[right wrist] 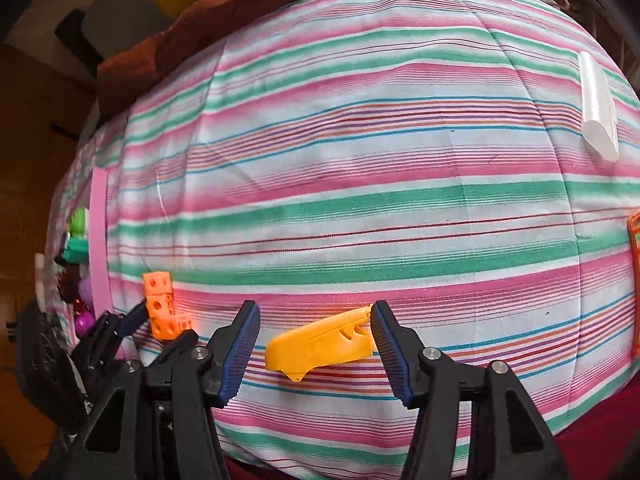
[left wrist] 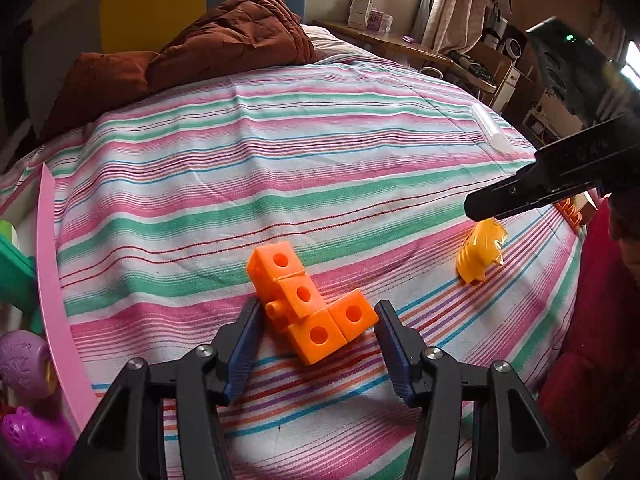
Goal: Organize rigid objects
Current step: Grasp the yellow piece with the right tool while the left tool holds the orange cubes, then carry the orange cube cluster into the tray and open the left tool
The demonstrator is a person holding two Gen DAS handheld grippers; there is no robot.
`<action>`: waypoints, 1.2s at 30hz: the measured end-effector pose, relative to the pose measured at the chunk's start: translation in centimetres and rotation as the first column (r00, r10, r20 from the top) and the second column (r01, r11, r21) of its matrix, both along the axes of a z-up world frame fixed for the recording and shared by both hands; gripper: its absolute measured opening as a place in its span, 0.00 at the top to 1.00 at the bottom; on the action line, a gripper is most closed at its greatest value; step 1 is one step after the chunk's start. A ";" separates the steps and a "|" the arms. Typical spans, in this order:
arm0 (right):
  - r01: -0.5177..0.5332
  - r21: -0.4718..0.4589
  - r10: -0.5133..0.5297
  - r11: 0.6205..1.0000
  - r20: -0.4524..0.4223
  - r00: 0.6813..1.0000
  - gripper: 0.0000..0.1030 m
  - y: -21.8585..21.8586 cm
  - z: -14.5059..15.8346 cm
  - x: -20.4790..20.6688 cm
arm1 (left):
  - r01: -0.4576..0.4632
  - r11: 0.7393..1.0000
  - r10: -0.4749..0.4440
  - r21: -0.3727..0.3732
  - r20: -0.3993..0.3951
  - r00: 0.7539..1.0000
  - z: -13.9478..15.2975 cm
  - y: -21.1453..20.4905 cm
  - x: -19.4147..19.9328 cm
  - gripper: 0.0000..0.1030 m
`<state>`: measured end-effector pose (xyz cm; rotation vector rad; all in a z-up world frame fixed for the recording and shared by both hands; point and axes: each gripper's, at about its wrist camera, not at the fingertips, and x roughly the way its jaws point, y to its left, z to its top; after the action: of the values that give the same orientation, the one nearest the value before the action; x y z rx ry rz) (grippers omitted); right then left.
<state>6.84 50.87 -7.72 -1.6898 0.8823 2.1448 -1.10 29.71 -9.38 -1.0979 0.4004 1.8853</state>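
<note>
Bed: striped sheet (left wrist: 320, 152) in pink, green and white fills both our views; a brown quilt (left wrist: 224, 36) is bunched at the far end.
Room: we see curtains and a cluttered shelf far right in the left view.
Blocks: orange cubes (left wrist: 308, 304) joined in a bent cluster lie on the sheet, holes showing in their faces. In the right view they sit at the left (right wrist: 164, 312).
Left tool: our left tool (left wrist: 316, 316) stands part open around the blocks. Its left pad looks to be touching or just beside the cluster; its right pad sits just clear of the nearest cube. We cannot tell that it grips. In the right view it reaches in from the left edge (right wrist: 120, 328).
Yellow piece: a ribbed yellow-orange part (left wrist: 480, 252) lies on the sheet, right of the blocks and apart from them.
Right tool: our right tool (right wrist: 316, 320) is open over the yellow piece (right wrist: 320, 346), which lies between the pads. One end is at or under the right pad; the left pad is clear. Nothing is gripped.
Others: a white tube (right wrist: 598, 108) lies far right; a pink strip (left wrist: 56, 280) edges toys at the left; an orange item (right wrist: 634, 280) is cut off at the right edge.
</note>
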 end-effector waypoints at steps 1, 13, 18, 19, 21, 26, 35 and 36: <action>-0.029 0.022 0.028 0.999 0.023 0.999 0.44 -0.4 -0.1 -0.3 | 0.001 1.000 -0.001 0.003 0.003 1.000 0.0 -0.1 0.0 0.45; -0.296 0.136 0.264 0.945 0.212 0.941 0.37 -4.3 -2.4 -2.1 | -0.001 1.000 0.001 0.022 0.003 1.000 -0.1 -0.3 0.0 0.45; -0.241 0.200 0.218 0.950 0.131 0.967 0.37 -4.2 -1.5 -2.3 | -0.001 1.000 0.002 0.029 -0.016 1.000 -0.3 -0.4 0.3 0.45; -0.200 0.208 0.185 0.958 0.089 0.979 0.37 -3.9 -1.1 -2.3 | -0.004 1.000 0.005 0.030 -0.017 1.000 -0.3 -0.4 0.3 0.45; -0.111 0.218 0.117 0.970 -0.014 0.993 0.37 -3.2 -0.5 -2.5 | -0.008 0.999 0.009 0.031 -0.022 1.000 -0.3 -0.3 0.4 0.45; 0.015 0.201 0.015 0.980 -0.147 0.989 0.37 -2.2 -1.7 -2.8 | -0.007 0.999 0.009 0.033 -0.042 0.999 -0.3 -0.4 0.6 0.45; 0.010 0.262 0.017 0.965 -0.099 0.995 0.37 -2.3 -2.3 -4.7 | -0.023 0.999 0.024 0.033 -0.056 0.998 -0.4 -0.3 0.8 0.44; 0.002 0.271 0.025 0.963 -0.096 0.995 0.37 -2.5 -2.3 -4.8 | -0.025 0.999 0.027 0.033 -0.059 0.998 -0.4 -0.3 0.8 0.44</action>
<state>2.00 48.34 -10.01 -1.4692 0.5703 2.2533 -0.26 29.38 -9.81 -1.0323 0.3895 1.9442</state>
